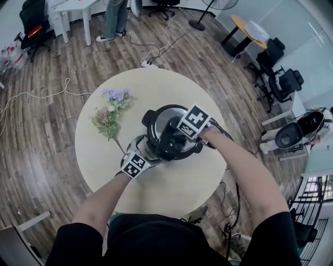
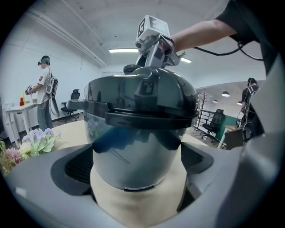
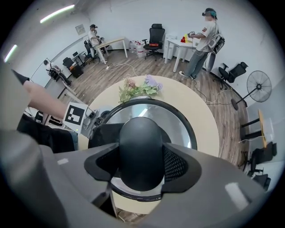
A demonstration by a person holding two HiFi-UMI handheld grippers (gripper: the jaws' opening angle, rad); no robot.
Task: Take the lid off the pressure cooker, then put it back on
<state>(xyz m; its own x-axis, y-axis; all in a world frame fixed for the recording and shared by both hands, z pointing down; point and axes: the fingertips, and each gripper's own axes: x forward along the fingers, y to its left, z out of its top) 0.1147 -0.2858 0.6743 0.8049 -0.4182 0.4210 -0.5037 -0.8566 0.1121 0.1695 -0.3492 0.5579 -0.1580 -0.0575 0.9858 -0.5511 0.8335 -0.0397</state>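
The left gripper clamps the shiny steel pressure-cooker body to steady it. The right gripper clenches the black oval knob on its lid, likely to twist it.

You're standing in an open office that doubles as a lab. It has a wood-plank floor, black swivel chairs at far right and white desks at far left. A pedestal fan stands on the floor, and a power strip trails cables beyond your round table. Another person in a headset stands at a desk.
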